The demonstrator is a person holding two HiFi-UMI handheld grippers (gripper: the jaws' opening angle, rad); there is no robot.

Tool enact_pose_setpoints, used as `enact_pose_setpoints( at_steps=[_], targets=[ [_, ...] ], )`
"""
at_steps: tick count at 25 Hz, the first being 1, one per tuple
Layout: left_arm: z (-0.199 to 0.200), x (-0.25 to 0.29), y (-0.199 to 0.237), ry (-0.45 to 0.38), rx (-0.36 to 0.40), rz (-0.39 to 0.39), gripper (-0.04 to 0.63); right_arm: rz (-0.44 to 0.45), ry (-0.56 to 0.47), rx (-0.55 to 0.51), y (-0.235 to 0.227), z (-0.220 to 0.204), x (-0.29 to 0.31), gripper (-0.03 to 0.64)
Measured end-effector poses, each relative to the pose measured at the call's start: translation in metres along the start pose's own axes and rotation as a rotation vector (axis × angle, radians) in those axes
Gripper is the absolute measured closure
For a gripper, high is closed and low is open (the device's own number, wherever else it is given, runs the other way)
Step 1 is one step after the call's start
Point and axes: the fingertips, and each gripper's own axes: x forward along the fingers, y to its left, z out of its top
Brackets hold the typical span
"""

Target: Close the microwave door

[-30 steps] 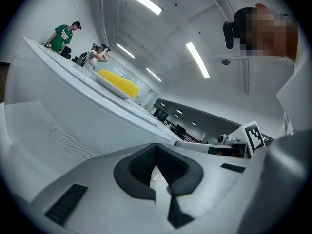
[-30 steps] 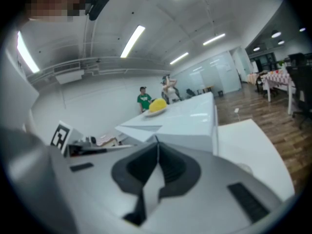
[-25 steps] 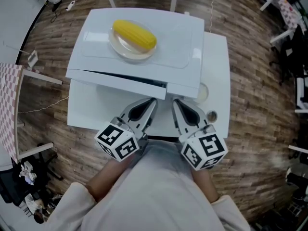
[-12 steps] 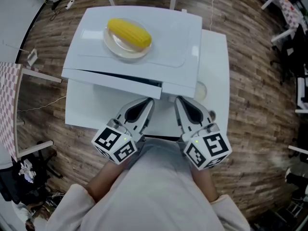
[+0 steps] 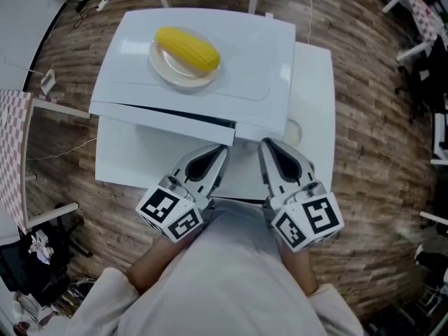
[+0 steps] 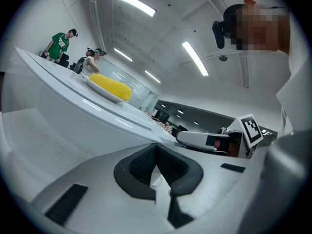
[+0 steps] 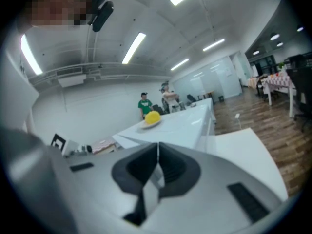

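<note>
**Microwave door (image 6: 53, 130) faces two closed grippers**

I hold both grippers low in front of the microwave (image 5: 238, 68), which stands on the white table (image 5: 315, 117). My left gripper (image 5: 218, 152) has its jaws pressed together on nothing, its tip near the door's face. My right gripper (image 5: 269, 145) is likewise pressed together and empty, just beside it. A corn cob (image 5: 187, 49) lies on a plate (image 5: 168, 74) atop the microwave.

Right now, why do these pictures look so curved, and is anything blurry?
Head view: the wide lens bows the floor near the edges; the corn is sharp. Left gripper view: dark round border, ceiling lights show as bright white streaks. Right gripper view: same border, and the right gripper looks soft up close.
</note>
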Motion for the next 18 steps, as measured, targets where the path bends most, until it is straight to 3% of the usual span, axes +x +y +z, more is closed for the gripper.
enact_pose_setpoints(
  at_steps=[18],
  targets=[
    [0.005, 0.019, 0.002, -0.009, -0.044, -0.015, 0.577, 0.017, -0.014, 0.009, -0.004, 0.008, 0.004, 0.594]
  ],
)
